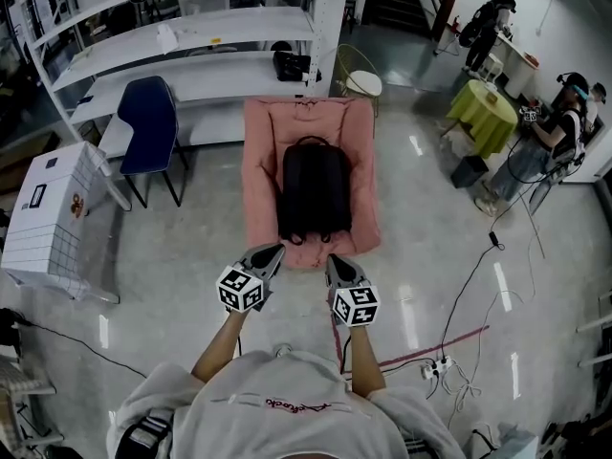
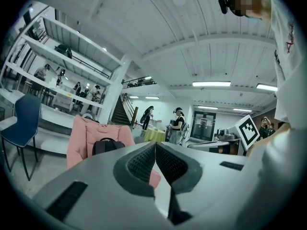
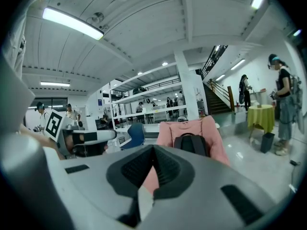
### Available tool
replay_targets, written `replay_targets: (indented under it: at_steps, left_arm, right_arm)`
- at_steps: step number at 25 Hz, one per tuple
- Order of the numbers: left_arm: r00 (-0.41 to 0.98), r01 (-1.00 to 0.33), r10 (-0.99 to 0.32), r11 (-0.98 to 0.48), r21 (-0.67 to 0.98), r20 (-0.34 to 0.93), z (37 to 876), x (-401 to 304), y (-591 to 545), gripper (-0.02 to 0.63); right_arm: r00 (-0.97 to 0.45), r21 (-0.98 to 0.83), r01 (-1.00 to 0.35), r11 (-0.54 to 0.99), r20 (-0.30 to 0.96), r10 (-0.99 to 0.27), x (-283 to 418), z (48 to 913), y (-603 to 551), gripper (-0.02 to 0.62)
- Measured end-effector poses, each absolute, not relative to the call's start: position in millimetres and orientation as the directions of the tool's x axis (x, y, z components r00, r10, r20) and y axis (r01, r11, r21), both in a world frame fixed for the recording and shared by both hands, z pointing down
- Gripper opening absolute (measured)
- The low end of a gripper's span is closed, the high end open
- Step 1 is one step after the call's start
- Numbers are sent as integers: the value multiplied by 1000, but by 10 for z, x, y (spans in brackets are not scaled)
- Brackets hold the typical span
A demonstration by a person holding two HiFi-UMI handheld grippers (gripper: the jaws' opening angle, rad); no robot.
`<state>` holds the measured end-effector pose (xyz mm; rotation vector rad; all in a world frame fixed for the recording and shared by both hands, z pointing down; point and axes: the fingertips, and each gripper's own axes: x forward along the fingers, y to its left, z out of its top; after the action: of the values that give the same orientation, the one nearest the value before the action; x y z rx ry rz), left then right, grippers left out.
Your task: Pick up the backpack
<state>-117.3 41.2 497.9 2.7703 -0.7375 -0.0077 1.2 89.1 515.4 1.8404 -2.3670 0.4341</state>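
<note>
Backpack [image 1: 314,191] was seen straight ahead of both grippers, between their two lines of pointing and clear of them. It was set on a pink padded seat [image 1: 258,165], leaning against the seat's back. It was black and plain, taller than wide, with a rounded top and a loop handle at that upper end. Its front was smooth and dark, and no print could be made out on it. Its lower edge lay close to the seat's near rim, the side nearest the grippers.

Far to the left of the left gripper a white box [image 1: 48,218] was placed on the floor. A blue chair [image 1: 148,122] was stood ahead and to the left, in front of white shelves [image 1: 191,36].

The left gripper [image 1: 275,250] was held level and aimed toward the seat's near left corner. Its jaws were closed together, pad tips meeting, with nothing between them. The pink seat was seen just beyond its tips, untouched.

The right gripper [image 1: 333,259] was held just beside the left one, tilted slightly downward. Its jaws were likewise pressed together and empty. The backpack was seen above and a little right of its tips in the right gripper view.

Cables [image 1: 449,352] were strewn over the floor to its right. Farther ahead and right a green-covered table [image 1: 483,113] was stood, with a person [image 1: 564,132] beside it.
</note>
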Motion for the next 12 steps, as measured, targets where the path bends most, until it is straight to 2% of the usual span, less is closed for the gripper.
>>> replay_targets:
  at_steps: [12]
  left_arm:
    - [887,-461,-451,-861,217,97,5036,-1068,526,14]
  right_arm:
    - [-236,-170,-966,194,283,-930,41,5218,1047,18]
